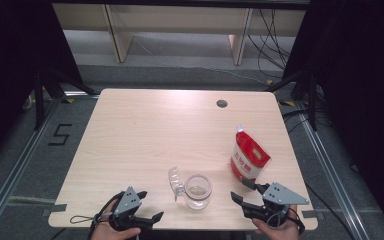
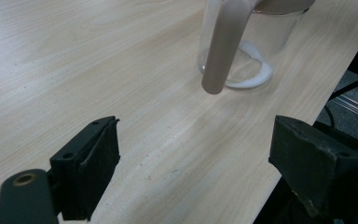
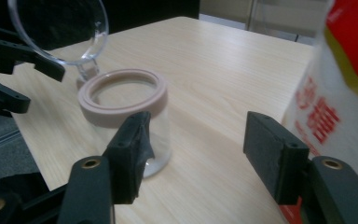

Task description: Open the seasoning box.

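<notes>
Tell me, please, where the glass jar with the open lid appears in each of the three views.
High view: the glass jar stands near the table's front edge, between the two grippers.
Left gripper view: the jar is at the top, right of centre, cut off by the frame.
Right gripper view: the jar is left of centre, just behind the left jaw.
Shared landmark: the jar's raised clear lid, on its left side in the high view.

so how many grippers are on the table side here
2: the left gripper at the near edge left of the jar, the right gripper at the near edge between jar and pouch. Both open, holding nothing.
</notes>
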Motion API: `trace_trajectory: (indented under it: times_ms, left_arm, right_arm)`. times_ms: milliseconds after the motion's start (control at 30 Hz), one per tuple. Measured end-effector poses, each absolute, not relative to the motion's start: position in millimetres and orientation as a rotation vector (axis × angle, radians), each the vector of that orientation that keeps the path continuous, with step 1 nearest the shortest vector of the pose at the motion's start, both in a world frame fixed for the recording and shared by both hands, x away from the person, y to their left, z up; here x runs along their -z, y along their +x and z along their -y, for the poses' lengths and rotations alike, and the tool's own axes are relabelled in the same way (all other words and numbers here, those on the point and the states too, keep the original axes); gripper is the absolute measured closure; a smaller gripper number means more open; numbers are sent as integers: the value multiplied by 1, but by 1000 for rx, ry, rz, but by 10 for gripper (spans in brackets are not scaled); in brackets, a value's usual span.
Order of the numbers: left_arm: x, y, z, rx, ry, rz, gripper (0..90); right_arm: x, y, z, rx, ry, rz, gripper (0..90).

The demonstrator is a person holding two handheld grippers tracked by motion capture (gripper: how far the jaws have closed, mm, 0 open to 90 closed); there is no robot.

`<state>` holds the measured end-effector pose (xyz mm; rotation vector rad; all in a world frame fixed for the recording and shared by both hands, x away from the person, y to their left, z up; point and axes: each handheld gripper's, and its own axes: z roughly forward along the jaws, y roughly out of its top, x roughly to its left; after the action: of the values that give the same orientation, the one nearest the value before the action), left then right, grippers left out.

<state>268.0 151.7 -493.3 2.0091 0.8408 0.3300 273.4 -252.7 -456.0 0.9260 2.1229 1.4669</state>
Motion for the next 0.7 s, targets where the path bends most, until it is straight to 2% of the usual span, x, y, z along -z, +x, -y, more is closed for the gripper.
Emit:
trace_trajectory:
  times_ms: [400,533,700]
  left_arm:
    - [494,269,-147,-322,2018,-844,155]
    - [494,271,-148,-323,2008,-853,155]
    - [495,272,-148,-323,2010,-856,155]
  right_arm:
    - [471,273,281,-1417,1012,-2101,323]
    - [474,277,286,-1408,1027,-2076,244]
    - [477,280,289,-1395,1028,-2073,198]
